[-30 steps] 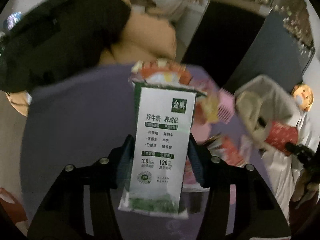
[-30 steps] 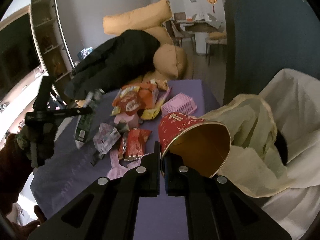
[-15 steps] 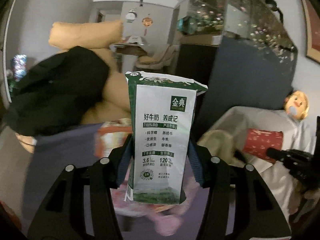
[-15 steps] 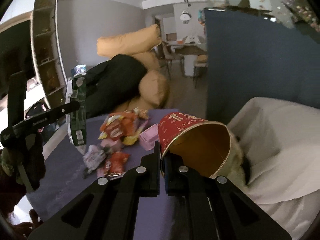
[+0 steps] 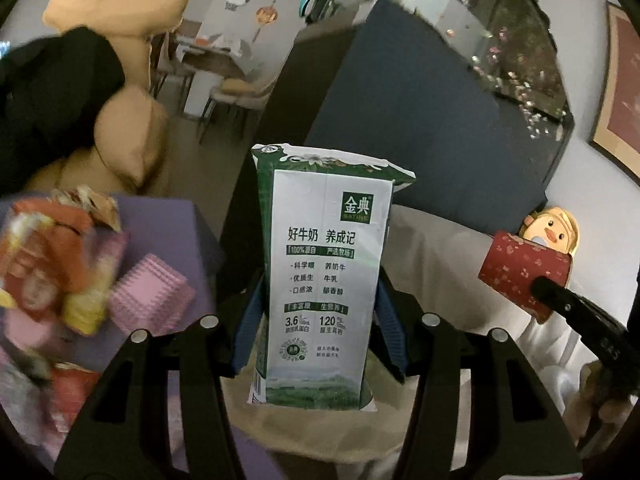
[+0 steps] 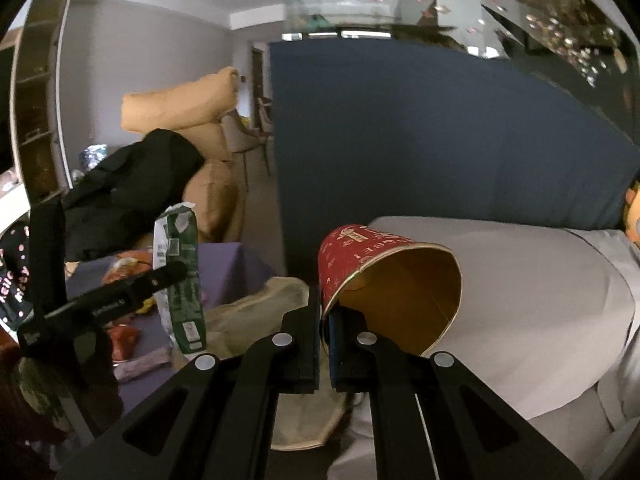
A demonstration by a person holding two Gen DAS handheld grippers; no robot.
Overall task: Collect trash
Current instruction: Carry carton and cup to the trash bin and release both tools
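My left gripper (image 5: 320, 320) is shut on a flattened green-and-white milk carton (image 5: 324, 280), held upright above a beige paper bag (image 5: 320, 428). The carton also shows in the right wrist view (image 6: 180, 276), with the bag (image 6: 256, 312) below it. My right gripper (image 6: 325, 320) is shut on the rim of a red paper cup (image 6: 384, 280), which lies tilted with its gold inside facing right. The cup also shows at the right of the left wrist view (image 5: 524, 272).
Snack wrappers (image 5: 52, 256) and a pink ribbed basket (image 5: 148, 296) lie on the purple table (image 5: 160, 216) at the left. A white-covered seat (image 6: 520, 280) sits at the right, a dark blue partition (image 6: 420, 140) behind. Orange cushions (image 6: 180, 108) and a black garment (image 6: 132, 184) lie beyond the table.
Both grippers have swung right and up, away from the table. The carton now hangs over the paper bag; the cup has moved over the white seat.
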